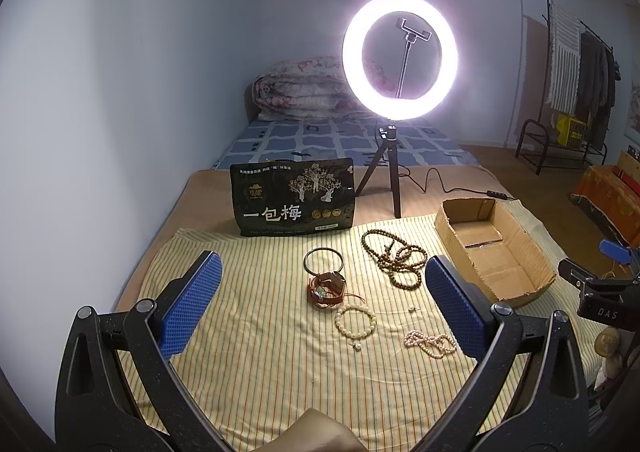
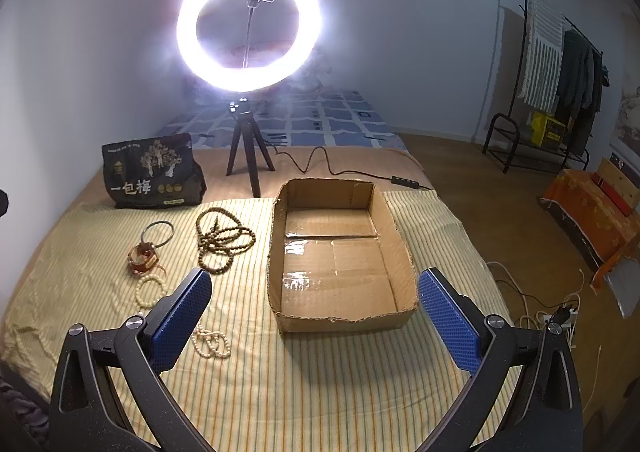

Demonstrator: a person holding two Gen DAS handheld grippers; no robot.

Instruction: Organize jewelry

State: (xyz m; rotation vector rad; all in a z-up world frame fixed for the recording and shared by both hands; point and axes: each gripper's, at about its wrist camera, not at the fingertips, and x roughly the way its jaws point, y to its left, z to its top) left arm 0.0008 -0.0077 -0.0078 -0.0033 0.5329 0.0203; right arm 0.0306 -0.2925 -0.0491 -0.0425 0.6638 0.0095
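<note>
My left gripper (image 1: 320,300) and right gripper (image 2: 314,310) are both spread wide, holding nothing. All jewelry lies on the striped yellow cloth (image 1: 260,372): the cream bead bracelet (image 1: 356,321) is just ahead between my left fingers, and the open brown cardboard box (image 2: 276,252) (empty) is ahead of my right. The long brown wooden bead strand (image 1: 394,258) may tangle or drag its neighbours when I lift it, and the 2 tiny loose pearl pieces, I think, can slip from the pads.

A lit ring light (image 1: 400,56) on a small tripod was the main source, facing both cameras. In the left wrist view it was blown out to white with a soft halo on the wall behind. In the right wrist view the ring light (image 2: 249,20) flared harder, veiling the quilt and bed behind it in haze. The striped cloth (image 1: 256,332) was evenly lit; the cardboard box (image 2: 340,252) showed glare on its taped floor. Room corners fell dim. Both views bowed strongly, with dark vignetted edges, and the centre stayed sharp.
</note>
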